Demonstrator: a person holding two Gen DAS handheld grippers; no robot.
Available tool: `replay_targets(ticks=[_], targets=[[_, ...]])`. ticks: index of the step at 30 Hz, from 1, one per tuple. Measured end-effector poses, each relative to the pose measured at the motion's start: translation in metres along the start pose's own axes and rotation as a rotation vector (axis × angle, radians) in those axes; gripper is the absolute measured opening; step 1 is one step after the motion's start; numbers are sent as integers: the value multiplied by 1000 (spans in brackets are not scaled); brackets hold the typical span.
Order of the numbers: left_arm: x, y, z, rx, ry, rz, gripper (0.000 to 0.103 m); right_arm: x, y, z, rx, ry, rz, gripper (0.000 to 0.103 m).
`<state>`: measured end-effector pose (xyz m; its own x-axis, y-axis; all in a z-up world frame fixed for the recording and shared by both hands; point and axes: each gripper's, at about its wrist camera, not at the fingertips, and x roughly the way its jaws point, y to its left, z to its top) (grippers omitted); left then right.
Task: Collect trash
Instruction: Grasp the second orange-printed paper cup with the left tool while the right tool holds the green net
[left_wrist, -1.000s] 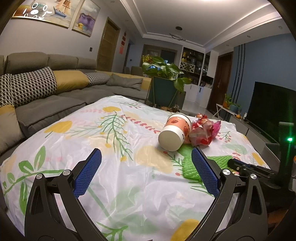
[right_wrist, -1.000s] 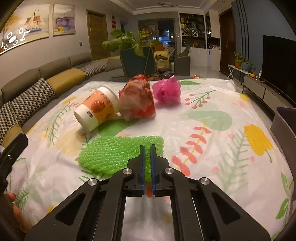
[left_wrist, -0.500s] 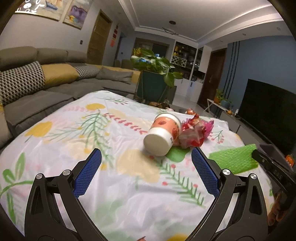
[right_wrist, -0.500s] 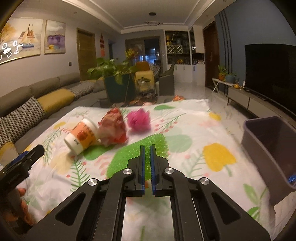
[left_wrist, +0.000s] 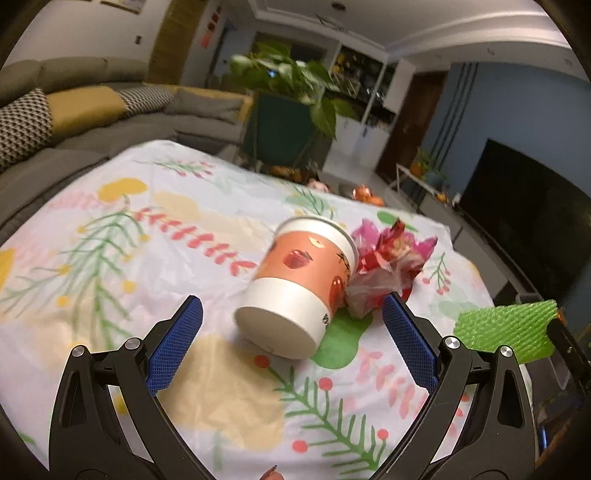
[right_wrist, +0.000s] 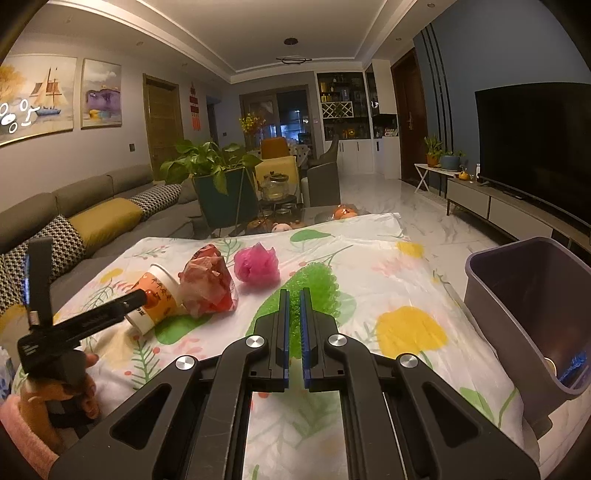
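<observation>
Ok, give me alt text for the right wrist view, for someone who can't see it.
The right hand-held gripper is shut on a green foam net, lifted over a floral-covered table, with a grey bin at the right. Left of it lie a tipped paper cup, a crumpled red wrapper and a pink mesh ball.

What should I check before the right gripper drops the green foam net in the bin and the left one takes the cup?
1. Right gripper grips the green net: ok, fingers closed on it, net off the table.
2. Bin open and in reach: ok, it stands at the table's right edge, mouth open.
3. Net above the bin: not ok, it hangs over the table, left of the bin.
4. Left gripper open: ok, fingers wide apart.
5. Cup between the left fingers: not ok, it lies on its side just ahead of them.
6. Cup free of the wrapper: cannot tell, they look to be touching.
</observation>
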<state>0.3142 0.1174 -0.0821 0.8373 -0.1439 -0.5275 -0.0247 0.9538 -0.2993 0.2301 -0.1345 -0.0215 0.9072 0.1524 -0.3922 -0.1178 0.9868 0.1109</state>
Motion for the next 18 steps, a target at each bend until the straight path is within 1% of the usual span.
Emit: replay_targets(ticks=[2, 5, 7, 8, 10, 13, 18], targets=[[10, 0, 2, 1, 29, 1, 96, 1, 0, 0, 1, 1, 2, 6], [19, 5, 4, -21, 55, -2, 88, 1, 0, 0, 1, 2, 4, 6], [25, 9, 4, -33, 74, -4, 78, 1, 1, 0, -1, 2, 6, 6], [27, 9, 4, -36, 81, -7, 76, 1, 1, 0, -2, 2, 6, 6], [32, 10, 2, -38, 100, -21, 65, 2, 1, 0, -1, 3, 7, 6], [32, 10, 1, -34, 100, -41, 59, 4, 3, 1, -1, 6, 7, 6], [25, 8, -3, -20, 74, -58, 58, 4, 4, 1, 0, 8, 10, 6]])
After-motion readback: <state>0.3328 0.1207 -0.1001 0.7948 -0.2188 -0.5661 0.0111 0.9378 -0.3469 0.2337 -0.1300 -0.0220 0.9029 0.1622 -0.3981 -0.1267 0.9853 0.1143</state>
